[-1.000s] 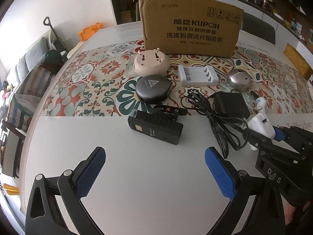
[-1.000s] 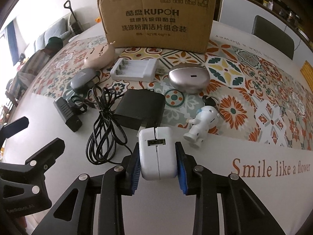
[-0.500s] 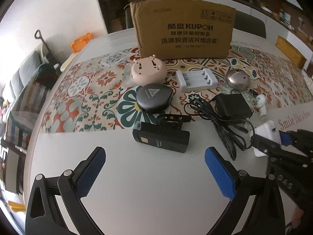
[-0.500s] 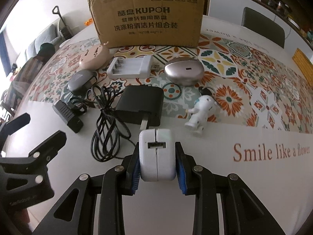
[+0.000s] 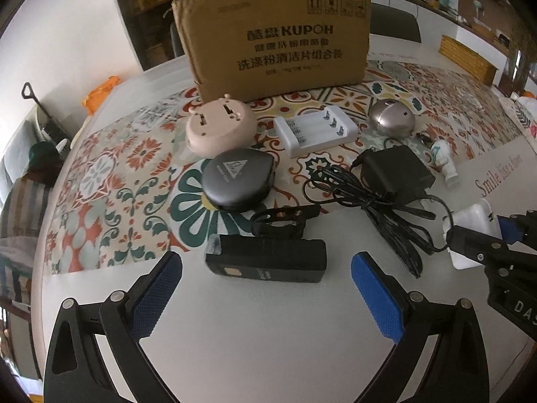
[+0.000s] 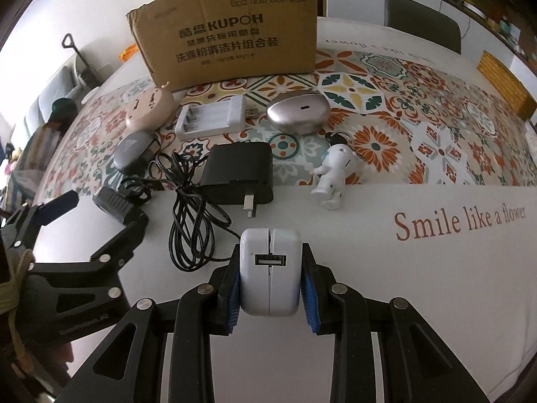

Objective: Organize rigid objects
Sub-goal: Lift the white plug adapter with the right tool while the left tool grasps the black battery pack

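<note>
My right gripper point(image 6: 270, 288) is shut on a white USB charger point(image 6: 270, 268), its port facing the camera; the same charger point(image 5: 475, 221) shows at the right of the left wrist view. My left gripper point(image 5: 266, 288) stands open just in front of a black rectangular device point(image 5: 266, 263), nothing between its pads. Behind lie a black round case point(image 5: 236, 178), a pink round device point(image 5: 220, 127), a white battery charger point(image 5: 313, 131), a silver egg-shaped case point(image 6: 298, 112), a black power adapter point(image 6: 240, 171) with its coiled cable point(image 6: 188, 208), and a white astronaut figure point(image 6: 335, 173).
A tall cardboard box point(image 6: 228, 37) stands at the back of the table on the patterned tablecloth point(image 6: 419, 107). A white strip with the words "Smile like a flower" point(image 6: 459, 218) runs along the front. A chair point(image 6: 423, 21) sits behind the table.
The left gripper has come closer to the black rectangular device and rolled, tilting the scene. The right gripper has rolled slightly with the white charger still held.
</note>
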